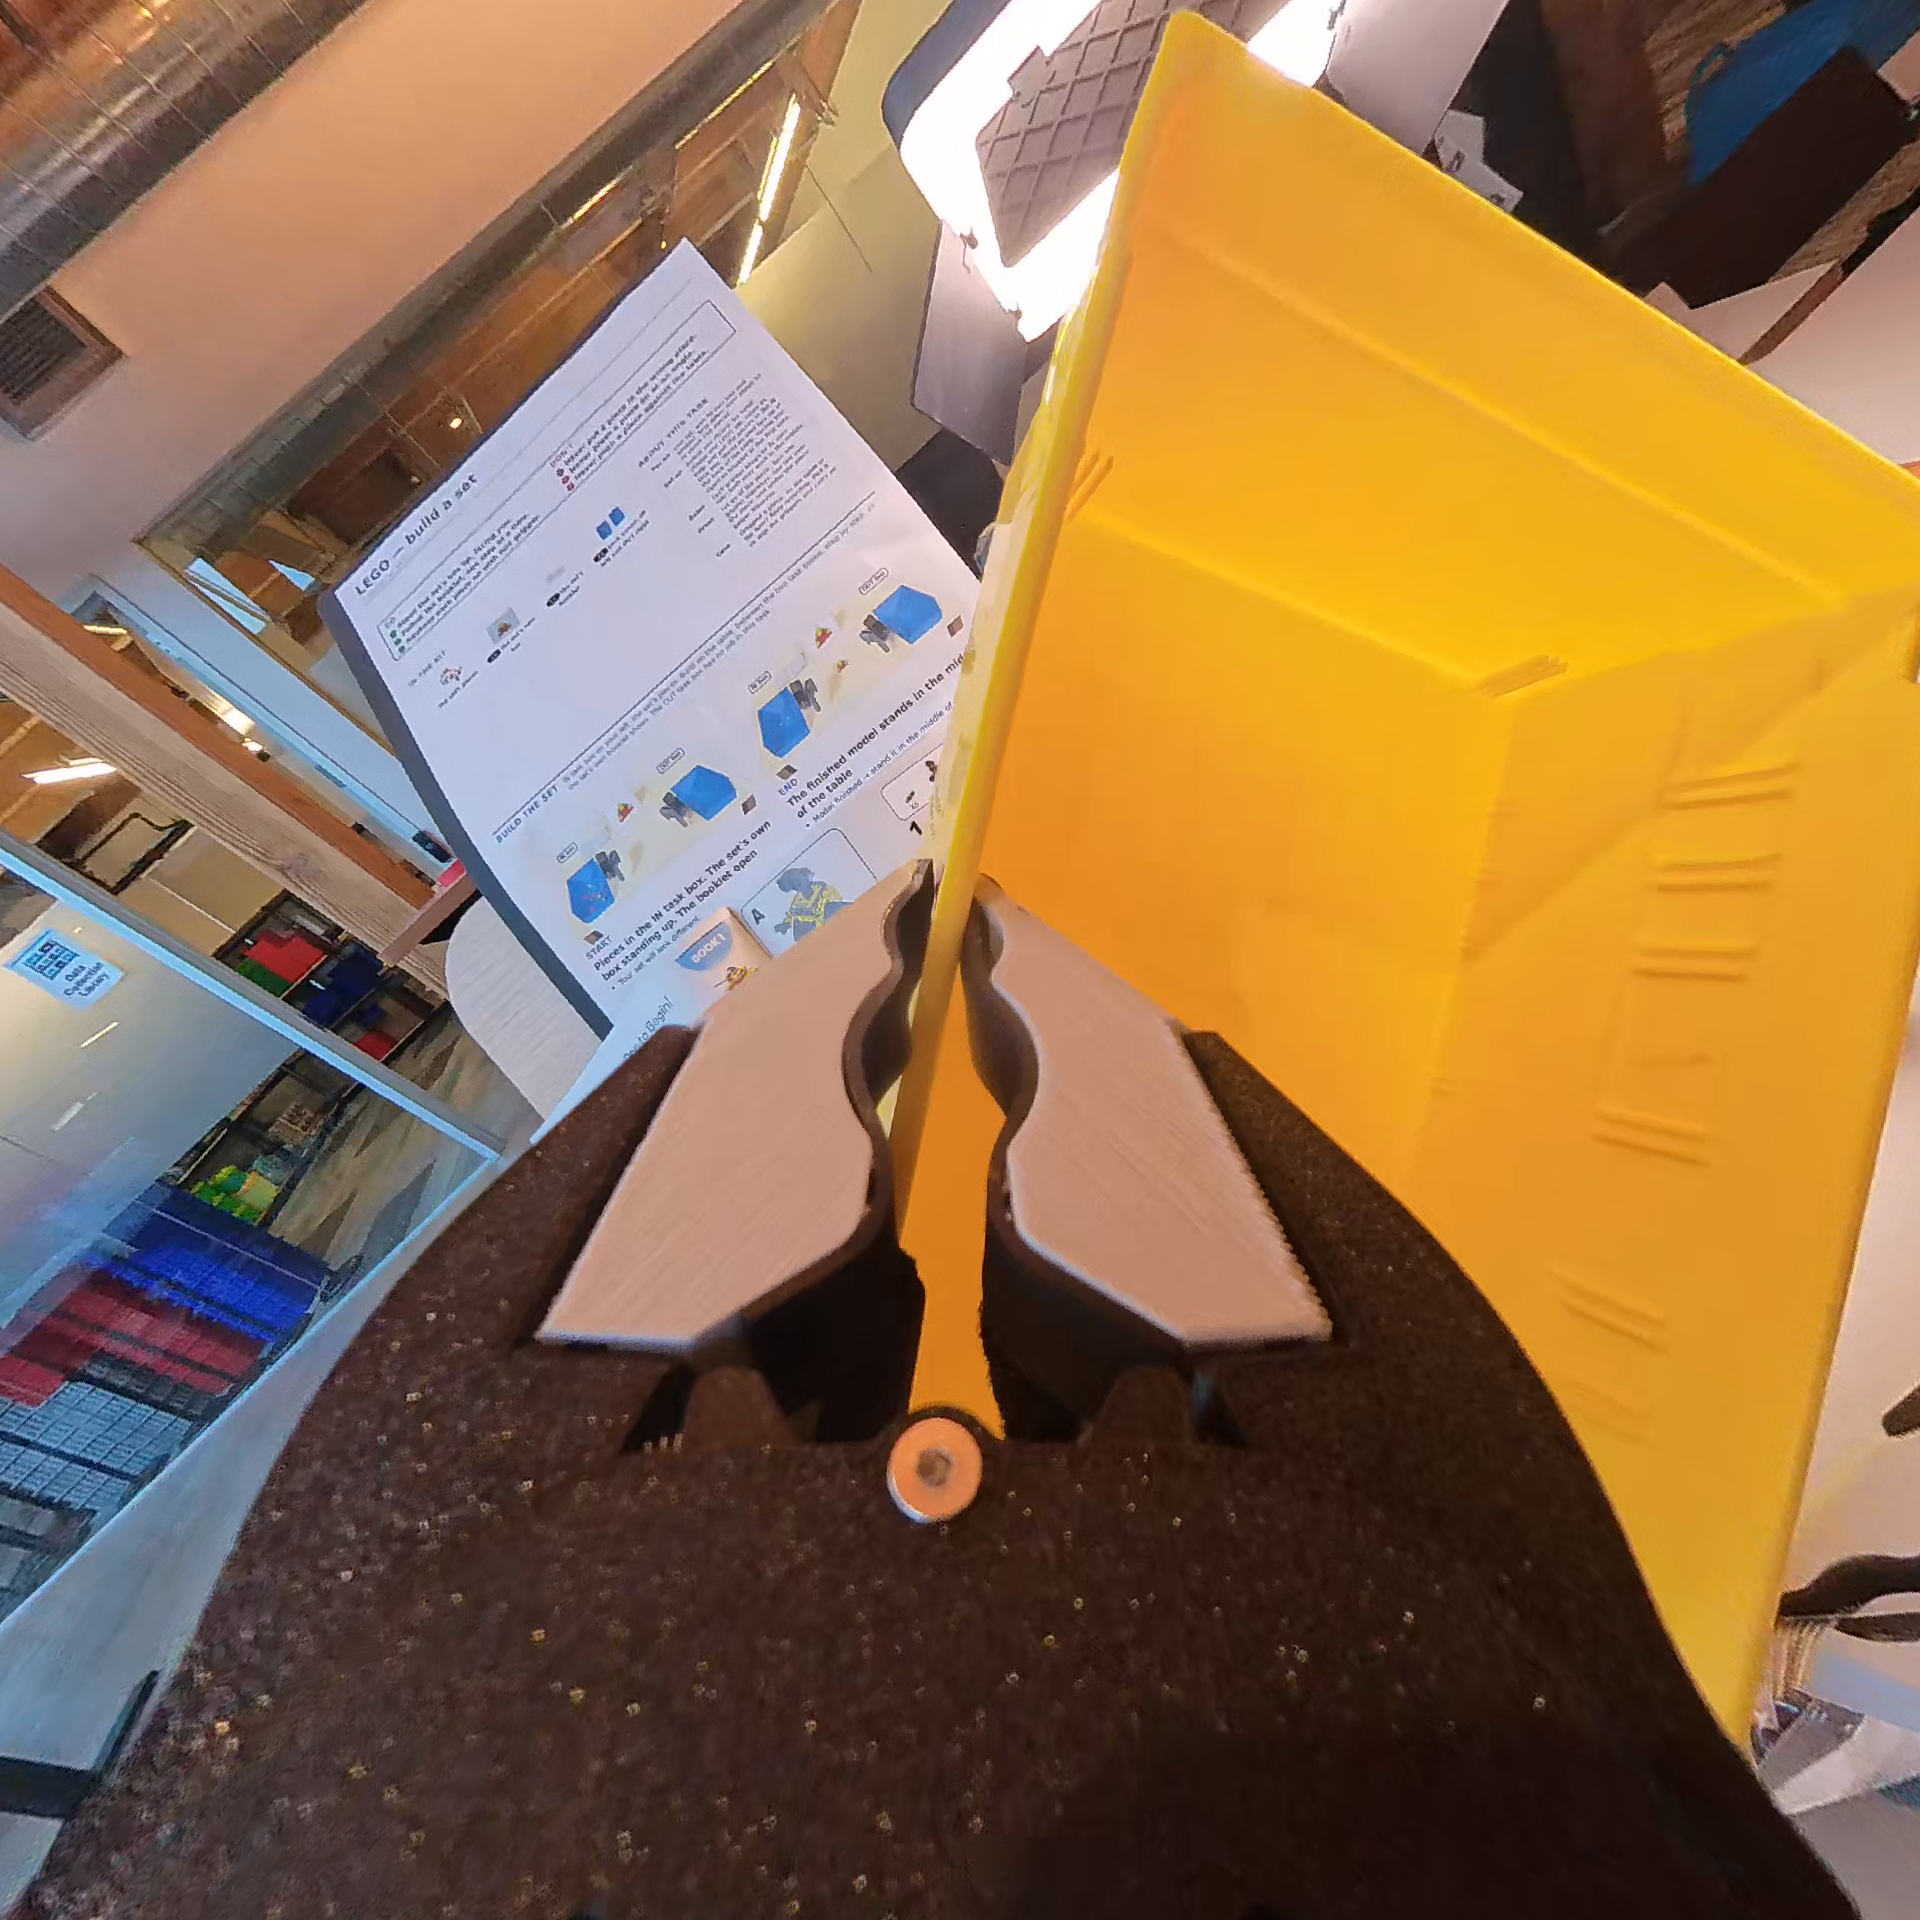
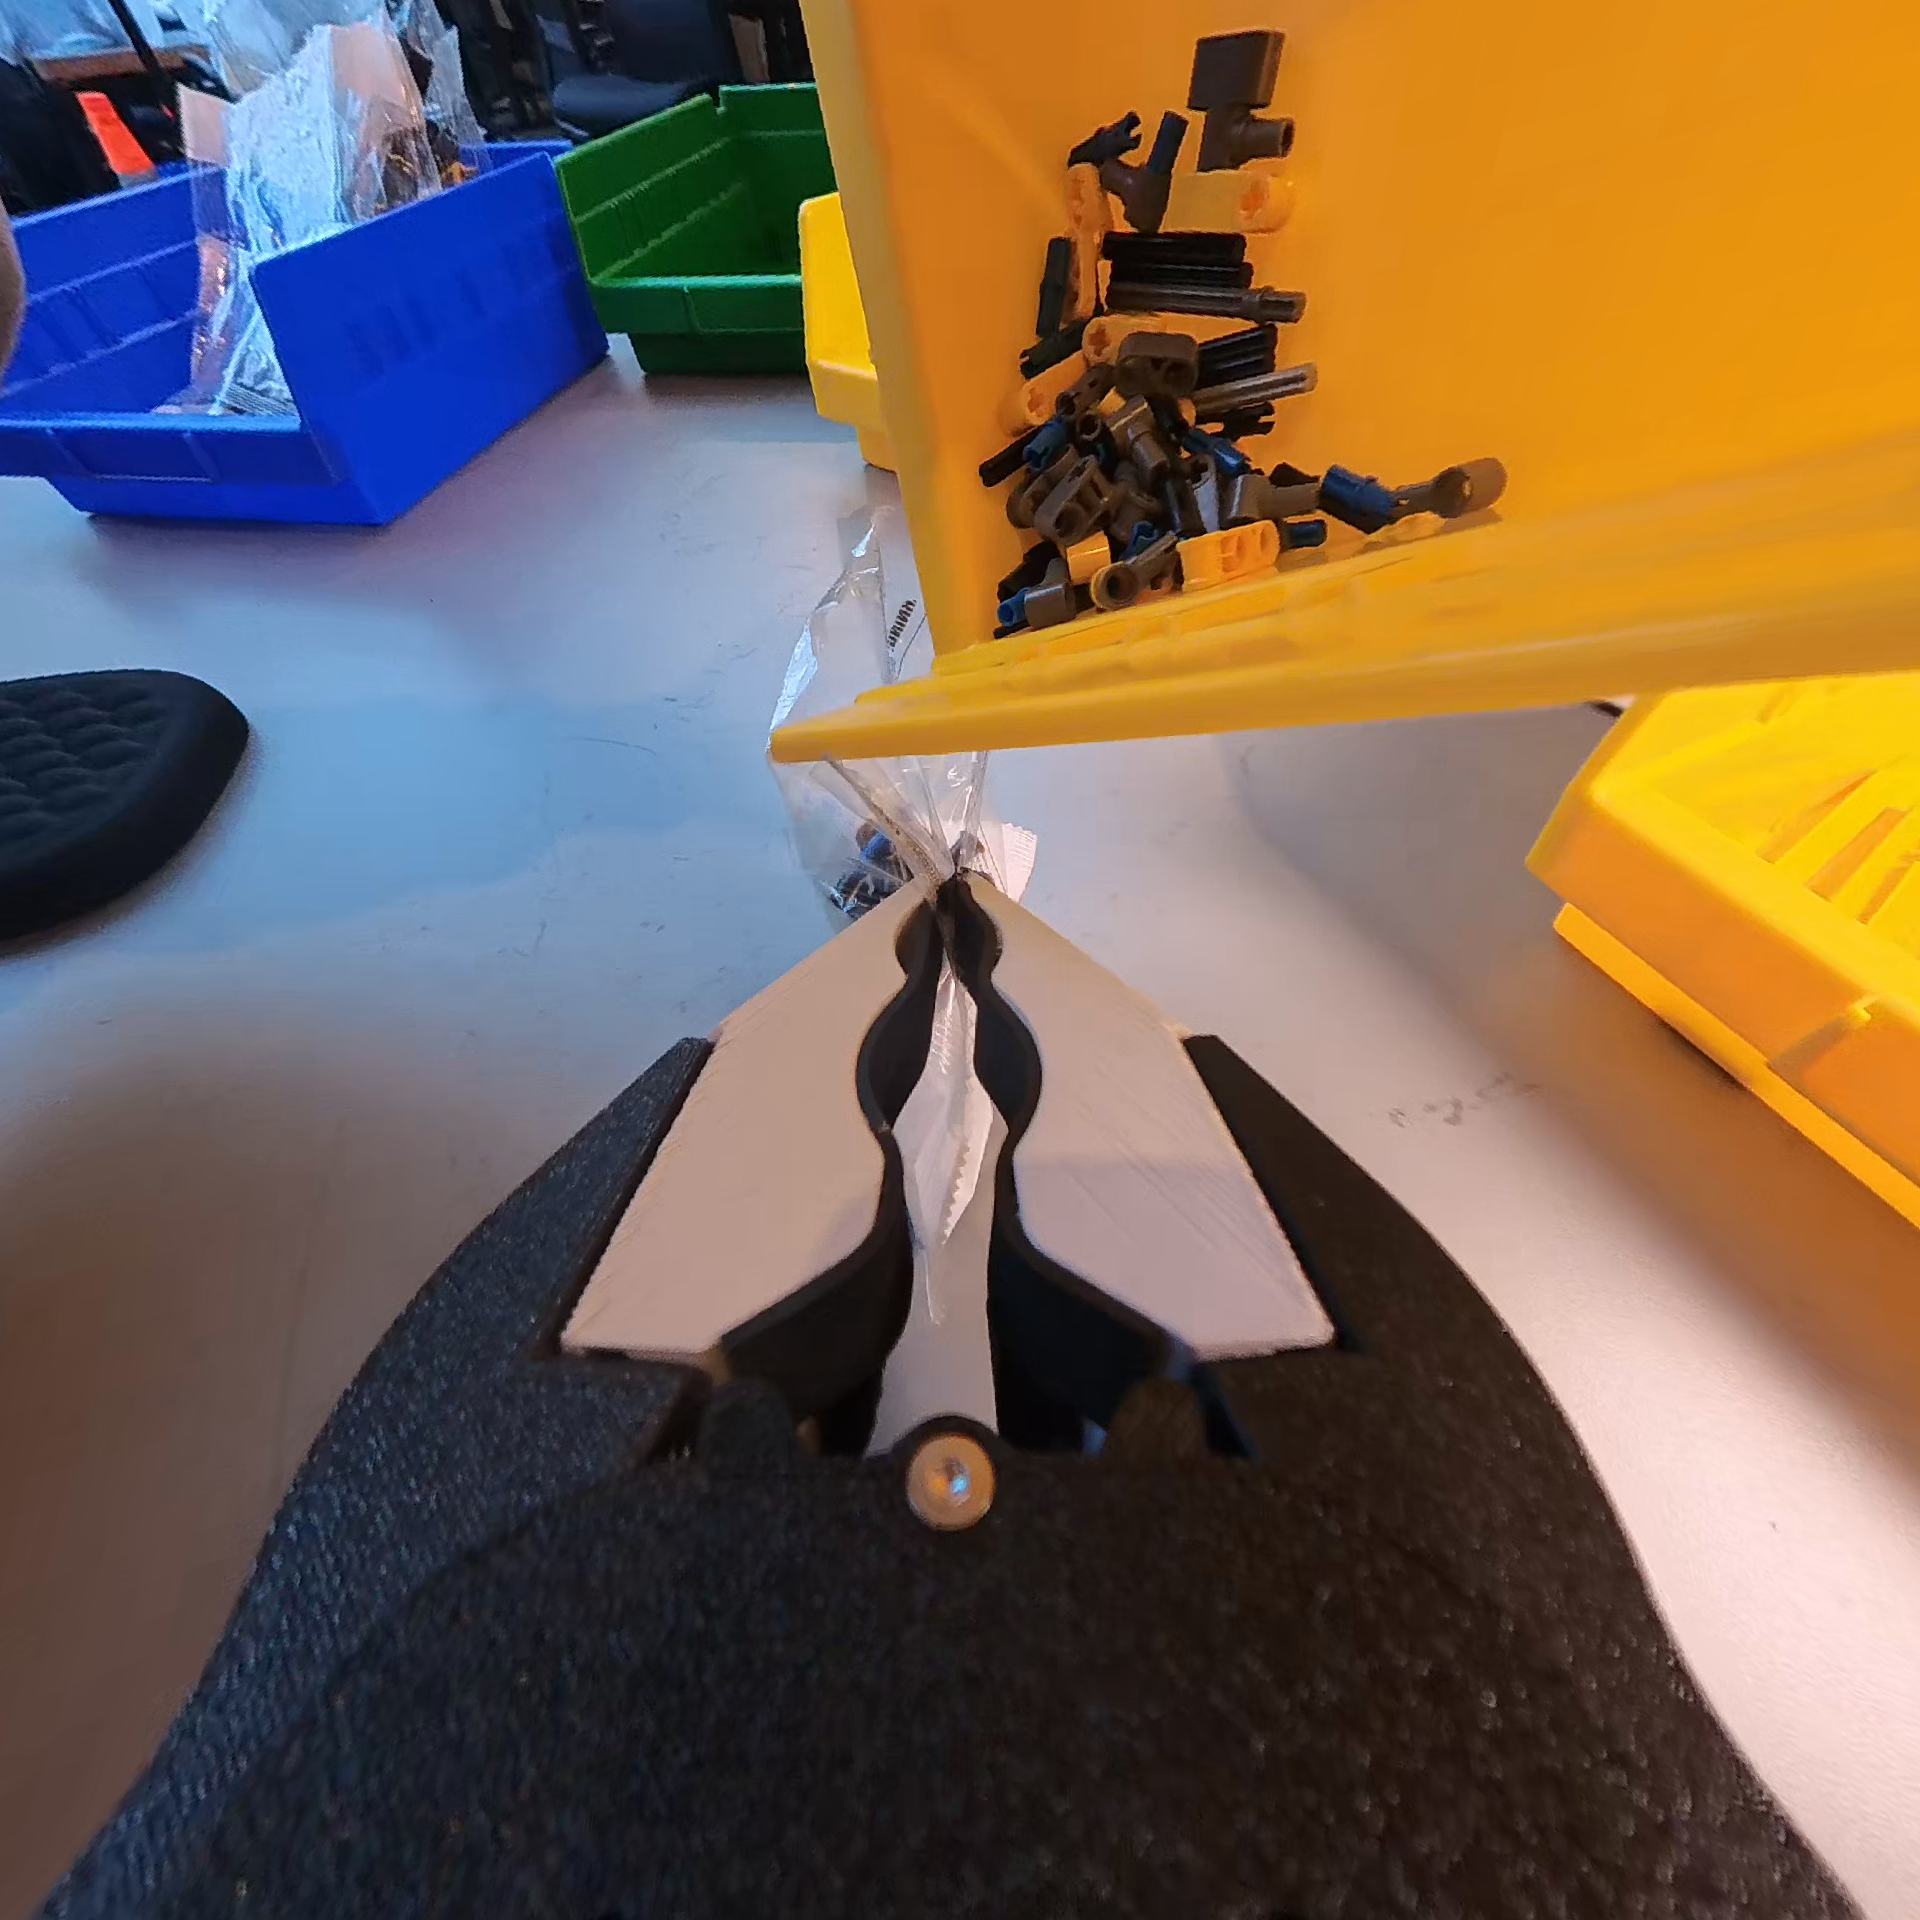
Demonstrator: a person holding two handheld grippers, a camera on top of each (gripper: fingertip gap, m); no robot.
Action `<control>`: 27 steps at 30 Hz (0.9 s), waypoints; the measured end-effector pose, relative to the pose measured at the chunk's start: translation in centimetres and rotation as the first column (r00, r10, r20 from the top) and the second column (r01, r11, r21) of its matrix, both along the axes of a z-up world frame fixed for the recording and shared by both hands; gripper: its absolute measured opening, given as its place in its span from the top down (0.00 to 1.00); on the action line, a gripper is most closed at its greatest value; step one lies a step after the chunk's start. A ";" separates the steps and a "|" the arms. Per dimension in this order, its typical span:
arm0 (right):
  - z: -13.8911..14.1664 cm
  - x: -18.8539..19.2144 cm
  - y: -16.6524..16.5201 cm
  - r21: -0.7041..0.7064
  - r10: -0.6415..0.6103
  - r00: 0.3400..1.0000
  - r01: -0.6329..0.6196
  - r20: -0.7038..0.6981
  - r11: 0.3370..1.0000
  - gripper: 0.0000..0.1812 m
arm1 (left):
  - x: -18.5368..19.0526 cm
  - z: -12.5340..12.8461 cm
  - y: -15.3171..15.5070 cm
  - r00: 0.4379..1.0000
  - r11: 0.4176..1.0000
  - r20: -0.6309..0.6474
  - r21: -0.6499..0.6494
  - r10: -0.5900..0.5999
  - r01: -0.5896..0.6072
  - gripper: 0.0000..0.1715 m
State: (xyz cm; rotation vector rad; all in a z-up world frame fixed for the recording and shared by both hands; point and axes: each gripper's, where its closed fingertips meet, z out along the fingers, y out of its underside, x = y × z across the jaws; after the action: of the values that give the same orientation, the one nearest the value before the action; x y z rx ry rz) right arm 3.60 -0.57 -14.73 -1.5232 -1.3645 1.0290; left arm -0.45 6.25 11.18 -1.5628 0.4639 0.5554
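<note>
Left gripper [image 1: 940,904]: pressed together on the thin side wall of a large yellow plastic storage bin [image 1: 1455,727]. The wall edge runs between the two grey fingers [image 1: 748,1122] down toward the screw at the gripper body, so the bin is carried by its wall and raised off the counter, tipped on a slant. A white printed instruction sheet [image 1: 644,623] on a dark stand is seen to the far left behind it; shelving with red and blue boxes lies beyond glass at the far left.

Right gripper [image 2: 951,894]: pinched shut on the crumpled end of a clear plastic bag [image 2: 894,810], whose strip trails back between the fingers. A few small dark pieces are still held inside the bag near the tips. The bag hangs just under the low lip of the tilted yellow bin [image 2: 1455,260], touching or almost touching it; which cannot be told.

Contents: a heap of small black, grey, blue and tan plastic building pieces [image 2: 1153,395], gathered against the bin's lower inside corner, evidently by the slant.

Surroundings on the pale grey counter [image 2: 468,831]:
- blue plastic bin [image 2: 416,312], far left, holding clear bags;
- green plastic bin [image 2: 696,229], far, centre;
- second yellow plastic bin [image 2: 1745,935], right, resting flat;
- black textured pad [image 2: 94,769], left edge.
</note>
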 end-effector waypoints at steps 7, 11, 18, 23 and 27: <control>-0.2 0.3 0.3 -0.121 -0.018 1.000 0.018 -0.004 0.992 1.00 | -1.0 0.1 0.3 1.000 1.000 0.022 0.027 0.015 -0.015 1.00; -0.1 0.6 0.4 -0.216 -0.023 1.000 0.018 -0.021 0.976 1.00 | -1.9 0.0 0.0 0.999 0.998 0.046 0.051 0.026 -0.028 0.99; -0.1 0.6 0.5 -0.256 -0.015 0.999 0.006 -0.032 0.967 1.00 | -3.3 0.0 -0.3 0.997 0.994 0.032 0.091 0.063 -0.066 1.00; 0.4 0.6 0.1 -0.191 0.004 0.999 -0.013 -0.047 0.981 1.00 | -3.5 -1.1 0.5 0.994 0.991 -0.015 0.080 0.104 -0.103 0.99; 0.3 0.4 -0.3 -0.159 0.026 0.999 -0.032 -0.040 0.987 1.00 | -3.2 -1.2 0.6 0.996 0.992 0.029 0.087 0.086 -0.088 0.99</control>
State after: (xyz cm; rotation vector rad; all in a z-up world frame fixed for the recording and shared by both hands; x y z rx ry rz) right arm 3.98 -0.91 -14.40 -1.5952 -1.3076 1.2035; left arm -3.65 6.88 9.94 -1.5093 0.3486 0.6143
